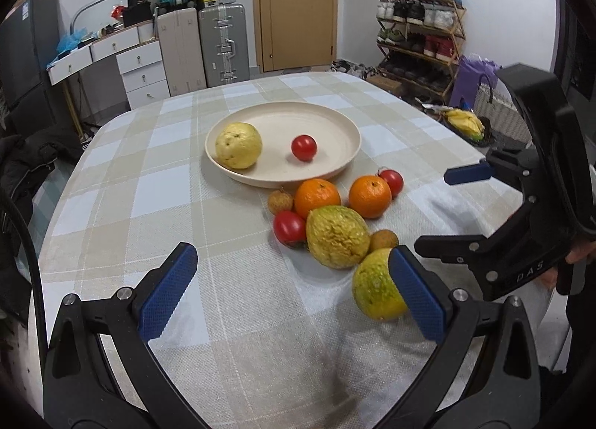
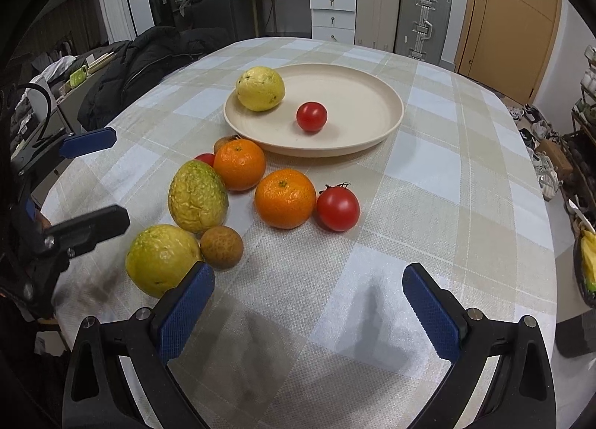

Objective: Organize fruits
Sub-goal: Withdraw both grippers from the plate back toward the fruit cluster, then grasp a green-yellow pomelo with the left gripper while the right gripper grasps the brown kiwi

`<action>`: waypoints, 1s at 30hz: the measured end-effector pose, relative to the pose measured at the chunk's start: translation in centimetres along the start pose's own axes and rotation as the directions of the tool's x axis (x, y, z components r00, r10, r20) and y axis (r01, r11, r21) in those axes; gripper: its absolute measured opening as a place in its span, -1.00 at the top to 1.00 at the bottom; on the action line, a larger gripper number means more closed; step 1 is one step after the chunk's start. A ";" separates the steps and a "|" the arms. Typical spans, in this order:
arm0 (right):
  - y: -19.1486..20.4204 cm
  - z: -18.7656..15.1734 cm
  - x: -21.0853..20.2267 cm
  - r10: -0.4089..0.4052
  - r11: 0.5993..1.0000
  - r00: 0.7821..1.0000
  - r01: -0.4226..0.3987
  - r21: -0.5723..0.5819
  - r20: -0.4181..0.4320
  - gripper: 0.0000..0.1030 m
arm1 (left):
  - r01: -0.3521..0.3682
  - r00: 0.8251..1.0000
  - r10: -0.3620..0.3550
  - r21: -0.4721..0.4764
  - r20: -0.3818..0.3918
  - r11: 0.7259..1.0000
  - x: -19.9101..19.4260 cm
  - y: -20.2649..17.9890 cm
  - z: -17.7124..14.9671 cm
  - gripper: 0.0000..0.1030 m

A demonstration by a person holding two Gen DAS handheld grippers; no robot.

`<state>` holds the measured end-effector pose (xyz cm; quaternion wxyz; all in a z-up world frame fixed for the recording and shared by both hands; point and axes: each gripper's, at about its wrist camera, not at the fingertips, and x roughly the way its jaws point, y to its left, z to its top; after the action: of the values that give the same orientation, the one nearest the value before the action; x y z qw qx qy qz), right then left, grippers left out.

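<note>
Left wrist view looks over a checked cloth (image 1: 149, 183) on a rounded table, with suitcases (image 1: 223, 45), a door (image 1: 294, 8) and a shoe rack (image 1: 421, 37) behind. Both tongs hover low over the cloth, level and pointing toward the plate (image 1: 327, 123). Left tongs (image 1: 294, 291) stand wide and hold nothing; the right pad (image 1: 417, 295) overlaps the near green-yellow fruit (image 1: 372, 287), though contact cannot be told. Right tongs (image 2: 309, 309) are likewise spread wide and empty over bare cloth, the same fruit (image 2: 160, 257) just beside the left pad (image 2: 186, 309). Ahead of them lie a wrinkled yellow fruit (image 2: 197, 198), two oranges (image 2: 285, 198), tomatoes (image 2: 338, 208) and small brown fruits (image 2: 221, 247) in a loose cluster. Beyond, the plate carries a pale guava (image 2: 260, 88) and one tomato (image 2: 311, 116).
</note>
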<state>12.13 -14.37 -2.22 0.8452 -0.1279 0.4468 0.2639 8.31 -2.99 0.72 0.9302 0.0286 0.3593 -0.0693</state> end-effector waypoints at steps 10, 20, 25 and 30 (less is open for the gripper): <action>-0.2 -0.4 1.0 0.003 1.000 0.999 -0.003 0.000 -0.045 -1.00 | 0.081 0.995 -0.077 0.057 -0.069 0.995 1.0 -2.1 -1.0 -0.99; -0.4 -0.3 1.0 -0.009 1.000 0.999 0.010 0.016 -0.035 -1.00 | 0.123 0.984 -0.119 0.016 -0.133 0.992 2.7 -2.3 -1.8 -0.98; -0.5 -0.3 1.1 -0.014 1.000 0.999 0.015 0.023 -0.035 -1.00 | 0.146 0.979 -0.143 0.011 -0.146 0.989 3.2 -2.6 -2.0 -0.80; -0.6 -0.3 1.0 -0.016 0.999 0.999 0.017 0.032 -0.030 -1.00 | 0.177 0.973 -0.172 0.014 -0.156 0.984 3.4 -3.0 -2.3 -0.44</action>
<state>12.77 -14.69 -3.25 0.8425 -0.1218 0.4625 0.2477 8.87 -6.11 -3.27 0.8895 0.0150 0.4302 -0.1532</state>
